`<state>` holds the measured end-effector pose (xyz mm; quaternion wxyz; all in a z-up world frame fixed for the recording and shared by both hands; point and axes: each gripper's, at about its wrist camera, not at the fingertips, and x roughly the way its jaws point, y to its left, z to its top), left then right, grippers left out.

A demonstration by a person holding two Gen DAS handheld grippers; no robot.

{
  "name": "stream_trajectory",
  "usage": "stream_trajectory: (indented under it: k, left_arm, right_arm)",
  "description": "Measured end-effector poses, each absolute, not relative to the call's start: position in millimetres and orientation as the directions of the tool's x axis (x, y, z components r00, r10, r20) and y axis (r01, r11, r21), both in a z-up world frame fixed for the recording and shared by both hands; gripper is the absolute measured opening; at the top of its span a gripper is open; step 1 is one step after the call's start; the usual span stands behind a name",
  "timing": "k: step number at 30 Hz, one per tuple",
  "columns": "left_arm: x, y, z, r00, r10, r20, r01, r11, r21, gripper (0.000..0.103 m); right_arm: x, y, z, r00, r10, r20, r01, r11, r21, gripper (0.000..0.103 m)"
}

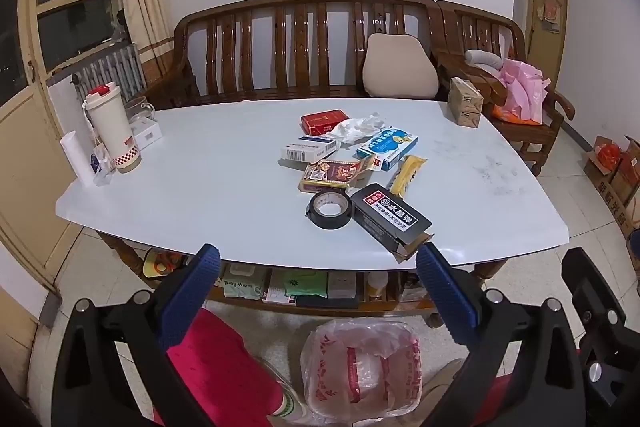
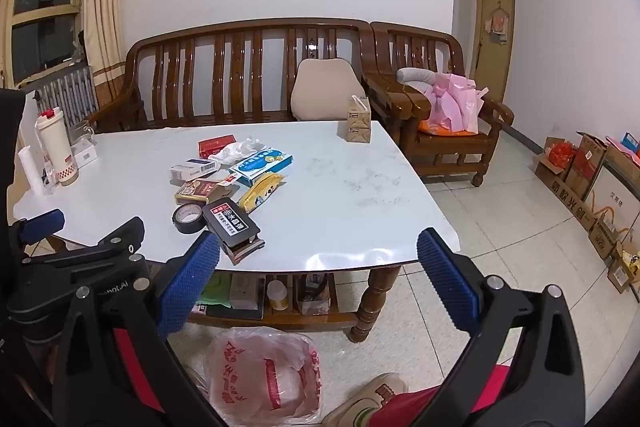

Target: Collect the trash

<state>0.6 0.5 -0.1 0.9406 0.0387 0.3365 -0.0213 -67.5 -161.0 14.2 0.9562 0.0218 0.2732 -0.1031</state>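
Right, both grippers sit short of the table's near edge, angled down. The left gripper (image 1: 318,263) has its blue pads spread as wide as they go, nothing between them; the right gripper (image 2: 318,251) is the same, wide apart and holding nothing.

The trash is clustered on the white table (image 1: 200,179), around one o'clock from the left gripper. Nearest, overhanging the near edge, a black box (image 1: 390,215) with white Chinese characters and a red warning mark; its brown end flap hangs open. Touching it at nine o'clock, a roll of black tape (image 1: 329,210). Behind that, a brown-and-gold carton (image 1: 330,175) showing a QR code, then a white box with a barcode (image 1: 308,149). At twelve o'clock, farthest back, a red pack (image 1: 324,121) beside a crumpled white tissue (image 1: 358,127). A blue-and-white box (image 1: 387,146) with Chinese print and a cartoon figure lies to the right, a yellow wrapper (image 1: 406,175) just in front of it.

On the floor at six o'clock, a clear plastic bag (image 1: 360,367) with red printing stands open. On the shelf under the table, a pack reads "Baby Wipes" (image 1: 240,285). At ten o'clock, a cream tumbler with a red cap (image 1: 110,131).
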Motion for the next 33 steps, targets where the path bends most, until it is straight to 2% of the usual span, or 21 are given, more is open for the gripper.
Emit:
stream_trajectory:
  k: [33]
  left_arm:
    - [2.6, 4.9, -4.5, 0.766, -0.035, -0.642, 0.073, 0.997, 0.033, 0.096]
  right_arm:
    - [-64.9, -158.4, 12.0, 0.827, -0.179, -0.533, 0.206, 0.979, -0.01, 0.097]
